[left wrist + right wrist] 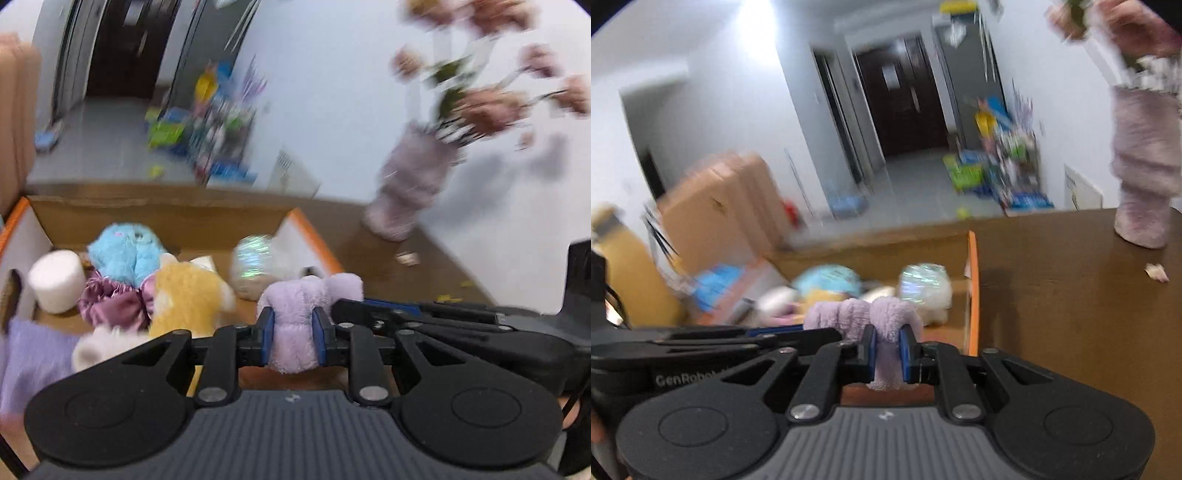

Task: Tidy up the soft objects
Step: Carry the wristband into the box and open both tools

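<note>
A lilac plush toy (295, 310) hangs between both grippers above the front of an open cardboard box (314, 236). My left gripper (293, 332) is shut on one fold of it. My right gripper (888, 350) is shut on another fold of the same lilac plush toy (882, 317). The two grippers sit side by side, almost touching. In the box lie a blue plush (122, 251), a yellow plush (188, 295), a white cylinder pillow (55, 280), a purple satin scrunchie (110, 302) and a shiny iridescent bundle (251, 266).
The box (973, 288) rests at the left of a brown table (1052, 295). A fuzzy pink vase of flowers (1141, 177) stands at the table's far right. A lilac cloth (33, 354) lies at the box's near left. Cartons and toys clutter the floor beyond.
</note>
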Available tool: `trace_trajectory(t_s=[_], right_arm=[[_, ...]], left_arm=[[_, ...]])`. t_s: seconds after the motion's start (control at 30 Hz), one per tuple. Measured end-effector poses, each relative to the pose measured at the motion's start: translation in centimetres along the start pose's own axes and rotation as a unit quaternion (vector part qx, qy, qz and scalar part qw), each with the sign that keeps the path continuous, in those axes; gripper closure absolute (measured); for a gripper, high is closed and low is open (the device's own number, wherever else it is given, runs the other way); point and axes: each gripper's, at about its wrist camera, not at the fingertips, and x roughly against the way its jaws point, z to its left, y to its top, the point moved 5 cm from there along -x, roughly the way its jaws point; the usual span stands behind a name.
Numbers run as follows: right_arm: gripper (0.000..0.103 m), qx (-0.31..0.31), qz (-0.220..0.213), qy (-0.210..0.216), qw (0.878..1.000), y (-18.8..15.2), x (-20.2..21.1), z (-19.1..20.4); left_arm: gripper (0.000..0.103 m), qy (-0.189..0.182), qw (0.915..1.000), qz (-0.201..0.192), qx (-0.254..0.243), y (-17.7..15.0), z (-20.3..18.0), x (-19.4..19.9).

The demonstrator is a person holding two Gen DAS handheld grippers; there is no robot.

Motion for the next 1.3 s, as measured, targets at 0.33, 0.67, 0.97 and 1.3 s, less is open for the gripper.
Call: trace_trajectory(t_s=[0.33, 0.67, 0.97, 1.3], right_arm=[[0.091, 0.054, 0.073, -0.072, 0.993, 4.3, -11.4, -1.7], [0.088, 0.107, 0.17, -0.063, 0.978, 3.5, -11.0, -0.2], [0.061, 0.103, 0.097, -0.076, 0.987, 6.1, -2.5, 1.5], [0.041, 0.113, 0.028, -0.083, 0.99, 5.8, 9.2, 5.4]], left_arm=[[0.081, 0.042, 0.9983, 0.03, -0.028, 3.3, 3.7, -6.7], [0.072, 0.028, 0.994, 0.084, -0.064, 1.5, 2.8, -5.9], [0.042, 0.024, 0.9976, 0.013, -0.064, 3.4, 1.2, 4.1], [0.028, 0.07, 0.9932, -0.049, -0.079, 2.5, -0.4, 16.0]])
